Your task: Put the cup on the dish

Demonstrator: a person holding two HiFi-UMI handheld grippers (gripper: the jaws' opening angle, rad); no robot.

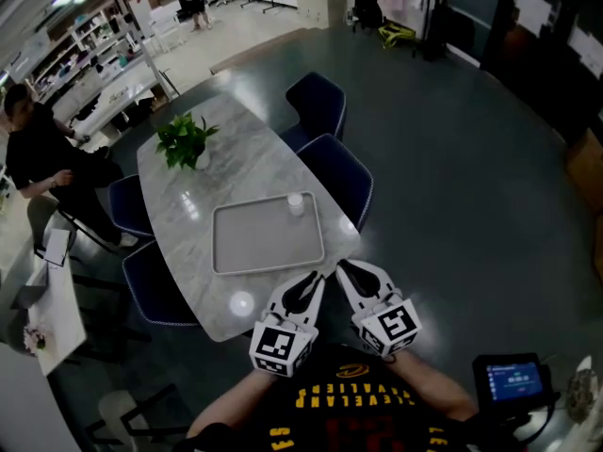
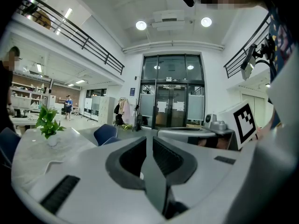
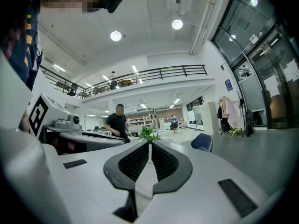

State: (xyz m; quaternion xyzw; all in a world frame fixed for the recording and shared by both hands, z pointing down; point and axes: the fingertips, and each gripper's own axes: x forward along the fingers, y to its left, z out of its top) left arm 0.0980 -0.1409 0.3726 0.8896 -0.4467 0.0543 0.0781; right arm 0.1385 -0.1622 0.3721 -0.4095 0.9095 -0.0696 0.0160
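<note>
Marble table (image 1: 188,210), cup (image 1: 295,203) well beyond right gripper (image 1: 345,267)

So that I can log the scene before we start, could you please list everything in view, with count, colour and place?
table: one, pale marble, centre of the head view
tray: one, grey, on the table's near part
cup: one, white, in the tray's far right corner
potted plant: one, green in a white pot, on the table's far part
chairs: four, dark blue, two on each side of the table
person: one, in black, left of the table
small screen: one, blue display, lower right
left gripper: one, white with black pads, shut, empty, at the table's near edge
right gripper: one, same colours, shut, empty, beside the left gripper
</note>
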